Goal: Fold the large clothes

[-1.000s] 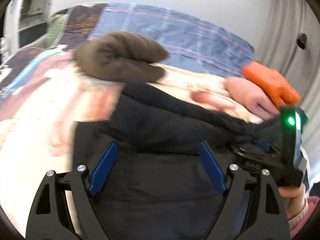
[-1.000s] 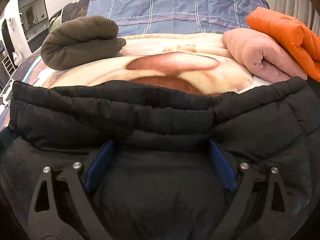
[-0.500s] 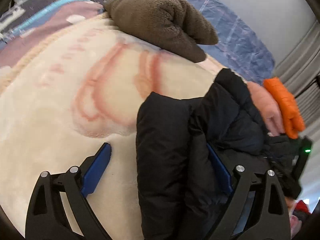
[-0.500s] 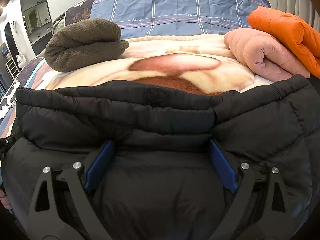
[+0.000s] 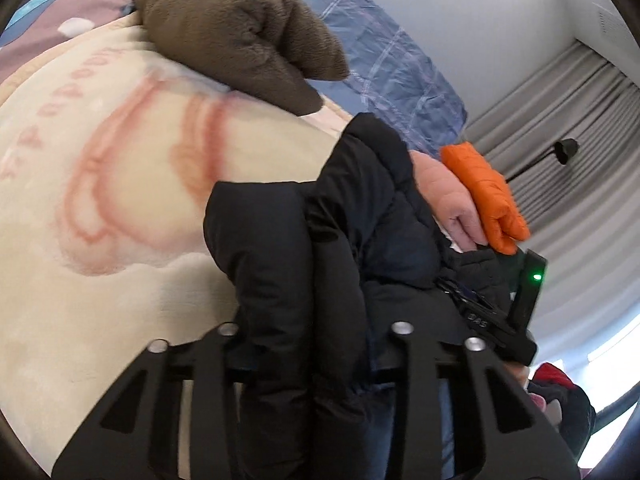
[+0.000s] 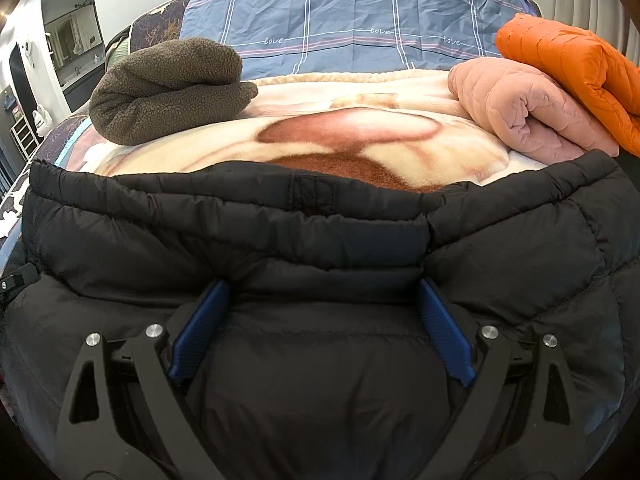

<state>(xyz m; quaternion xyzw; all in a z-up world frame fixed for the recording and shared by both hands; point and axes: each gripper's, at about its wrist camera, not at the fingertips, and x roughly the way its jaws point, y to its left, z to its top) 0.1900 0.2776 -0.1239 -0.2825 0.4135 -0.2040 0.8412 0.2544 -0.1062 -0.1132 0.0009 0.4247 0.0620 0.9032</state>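
A black puffer jacket [image 6: 320,232] lies across the near part of the bed. In the left wrist view a thick fold at its edge [image 5: 280,248] is bunched between the jaws of my left gripper [image 5: 316,320]. Those jaws are closing and pinch the fold, which hides the pads. My right gripper [image 6: 322,312] rests on the jacket's body with its jaws wide, and padding bulges up between the blue pads [image 6: 200,324]. The right gripper's body, with a green light [image 5: 524,292], shows at the right of the left wrist view.
A folded brown fleece [image 6: 168,88] sits at the far left of the bed. A rolled pink quilted garment [image 6: 520,108] and an orange puffer [image 6: 568,60] lie far right. A cream patterned blanket [image 5: 100,240] covers the bed, with a blue plaid sheet [image 6: 360,8] behind and grey curtains [image 5: 560,120] to the right.
My left gripper swung to the jacket's left edge and dipped, then its wide jaws closed in on the fold there. The right gripper and the jacket under it stayed still.
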